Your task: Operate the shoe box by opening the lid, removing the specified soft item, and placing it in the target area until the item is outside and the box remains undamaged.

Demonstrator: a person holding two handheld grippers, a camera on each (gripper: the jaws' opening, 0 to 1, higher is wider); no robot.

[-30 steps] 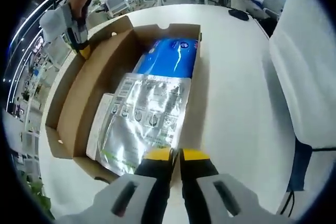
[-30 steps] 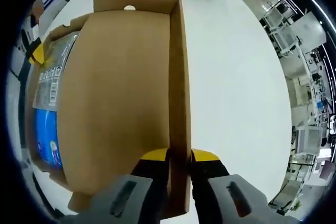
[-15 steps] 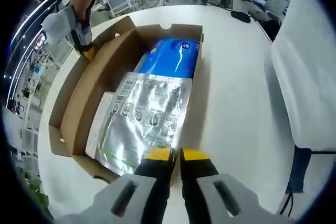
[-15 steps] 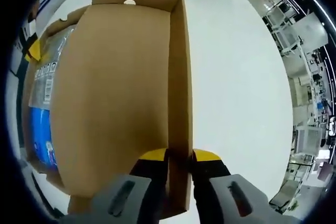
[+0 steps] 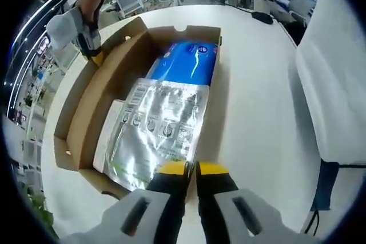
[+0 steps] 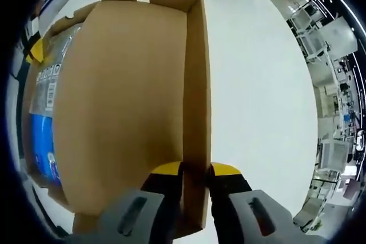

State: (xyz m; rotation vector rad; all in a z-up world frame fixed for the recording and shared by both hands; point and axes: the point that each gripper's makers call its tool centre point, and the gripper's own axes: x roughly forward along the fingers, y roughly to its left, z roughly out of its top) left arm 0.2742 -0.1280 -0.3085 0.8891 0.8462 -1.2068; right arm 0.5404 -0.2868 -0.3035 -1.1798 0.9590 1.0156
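Cardboard lid (image 6: 123,107) pinched by right gripper (image 6: 194,170) on its side flap, barely moved since earlier; box (image 5: 86,112) open on counter (image 5: 257,112). Left gripper (image 5: 191,168) pressed together at silver pouch (image 5: 160,132) near edge; blue pack (image 5: 186,61) beyond.

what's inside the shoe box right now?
In the box: a silver foil pouch lying partly over a blue pack, with a pale flat item peeking out beside it. Whatever lies beneath them is covered. The right gripper pinches the lid's side flap.
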